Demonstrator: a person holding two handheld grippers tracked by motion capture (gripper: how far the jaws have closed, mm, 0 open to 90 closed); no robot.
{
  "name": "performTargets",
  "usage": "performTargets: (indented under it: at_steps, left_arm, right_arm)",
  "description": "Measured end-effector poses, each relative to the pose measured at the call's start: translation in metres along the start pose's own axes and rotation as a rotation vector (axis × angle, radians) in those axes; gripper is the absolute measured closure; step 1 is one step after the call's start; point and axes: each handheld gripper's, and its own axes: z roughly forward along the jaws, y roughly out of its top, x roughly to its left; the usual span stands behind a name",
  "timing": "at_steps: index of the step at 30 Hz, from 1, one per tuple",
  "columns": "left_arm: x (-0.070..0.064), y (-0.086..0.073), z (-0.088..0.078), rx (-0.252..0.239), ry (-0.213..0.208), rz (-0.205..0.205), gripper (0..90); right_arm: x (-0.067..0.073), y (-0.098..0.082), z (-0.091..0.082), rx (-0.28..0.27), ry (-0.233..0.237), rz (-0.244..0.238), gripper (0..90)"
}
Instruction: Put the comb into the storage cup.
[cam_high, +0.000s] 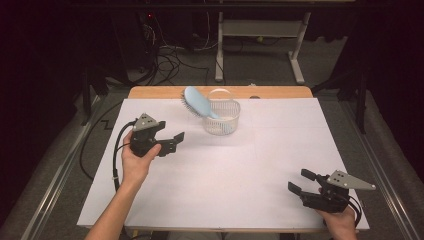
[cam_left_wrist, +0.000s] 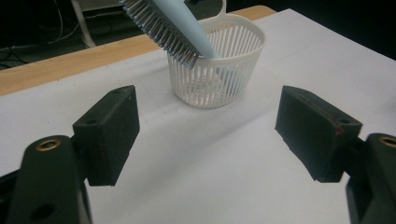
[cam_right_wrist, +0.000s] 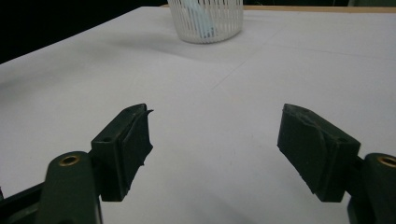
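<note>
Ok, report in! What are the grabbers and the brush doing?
Left gripper open, empty. Right gripper open, empty. Blue hairbrush standing handle-down in white basket. Nothing in the way.

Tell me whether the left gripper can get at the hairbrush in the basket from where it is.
Probably yes: the left gripper stands open, aimed at the basket, with bare white table between. The hairbrush leans out over the rim toward it.

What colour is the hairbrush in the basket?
Light blue hairbrush, clearest in the high view.

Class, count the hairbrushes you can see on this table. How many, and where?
1. A light blue hairbrush stands handle-down in the white slotted basket at the table's far middle, leaning left. None seems hidden.
</note>
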Motion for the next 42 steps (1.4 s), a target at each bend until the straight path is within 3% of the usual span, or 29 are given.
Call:
performTargets:
  at_steps: [42]
  left_arm:
    - [0.003, -0.02, -0.018, -0.016, 0.02, -0.02, 22.5]
  right_arm:
    - [0.002, 0.0, 0.001, 0.007, -0.005, -0.018, 25.9]
